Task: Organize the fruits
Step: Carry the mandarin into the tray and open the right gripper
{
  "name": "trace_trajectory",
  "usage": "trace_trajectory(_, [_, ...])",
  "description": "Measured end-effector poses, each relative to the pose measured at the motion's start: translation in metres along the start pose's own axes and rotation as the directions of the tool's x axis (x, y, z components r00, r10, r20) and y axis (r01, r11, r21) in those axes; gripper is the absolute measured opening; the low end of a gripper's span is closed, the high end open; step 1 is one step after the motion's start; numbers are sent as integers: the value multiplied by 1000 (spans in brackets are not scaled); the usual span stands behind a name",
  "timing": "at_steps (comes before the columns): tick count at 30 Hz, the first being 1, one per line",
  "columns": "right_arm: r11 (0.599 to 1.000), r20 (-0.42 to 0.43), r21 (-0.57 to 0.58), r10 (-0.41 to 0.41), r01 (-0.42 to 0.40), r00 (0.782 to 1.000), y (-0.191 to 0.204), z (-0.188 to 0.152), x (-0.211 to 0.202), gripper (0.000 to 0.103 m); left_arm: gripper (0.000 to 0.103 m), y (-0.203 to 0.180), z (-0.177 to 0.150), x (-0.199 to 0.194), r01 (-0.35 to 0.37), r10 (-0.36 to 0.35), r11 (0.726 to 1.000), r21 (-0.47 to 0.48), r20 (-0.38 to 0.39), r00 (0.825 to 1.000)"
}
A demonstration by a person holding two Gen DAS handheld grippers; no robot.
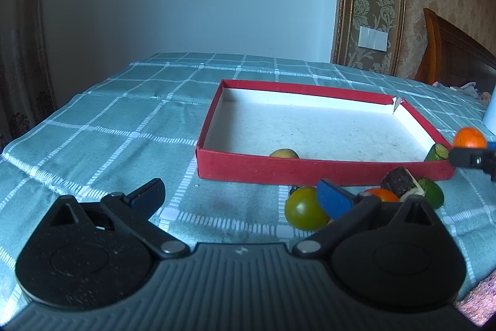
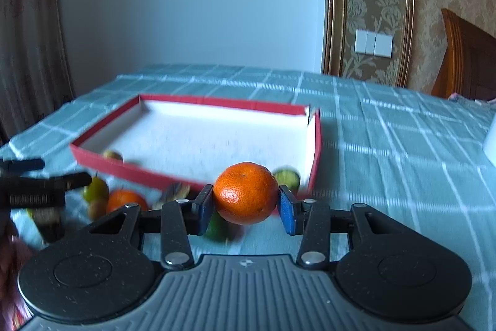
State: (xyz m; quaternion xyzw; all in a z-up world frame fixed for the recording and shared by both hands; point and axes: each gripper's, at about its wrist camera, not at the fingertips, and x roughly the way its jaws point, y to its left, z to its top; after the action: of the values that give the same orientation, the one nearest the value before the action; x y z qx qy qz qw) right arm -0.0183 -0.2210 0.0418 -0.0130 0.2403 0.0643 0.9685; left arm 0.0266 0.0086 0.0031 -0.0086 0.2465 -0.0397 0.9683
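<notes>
Ahead of both tongs, on the checked green tablecloth [image 1: 93, 120], lies the shallow red box [image 2: 93, 158] with a yellowish fruit [image 1: 283, 153] against its near wall. The left gripper [image 1: 238, 197] hovers low with its fingers spread wide, nothing between them; just right of its blue pad sit a green fruit [image 1: 302, 211] and a smaller orange one [image 1: 384, 194]. The right gripper [image 2: 245, 207] clamps a mandarin [image 2: 246, 191] between its pads, before the box's near right corner.
</notes>
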Motion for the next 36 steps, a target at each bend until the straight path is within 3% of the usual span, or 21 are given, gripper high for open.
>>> trace_trajectory(9, [1000, -14, -6, -30, 30, 999, -6, 33, 49, 43, 103, 2, 0, 2, 0, 0, 1000, -2, -3, 1000])
trace_trajectory(26, [998, -96, 16, -57, 59, 994, -15, 21, 93, 43, 103, 1, 0, 2, 2, -2, 1000, -4, -5, 1000])
trace_trajectory(28, [998, -98, 27, -61, 64, 993, -18, 21, 92, 50, 103, 1, 1, 2, 3, -3, 1000, -3, -5, 1000])
trace_trajectory(30, [996, -89, 44, -67, 71, 994, -20, 21, 87, 65, 103, 2, 1, 2, 2, -2, 1000, -4, -5, 1000])
trace_trajectory(36, [993, 3, 99, -68, 67, 998, -25, 14, 42, 67, 103, -1, -1, 2, -3, 3, 1000, -3, -2, 1000])
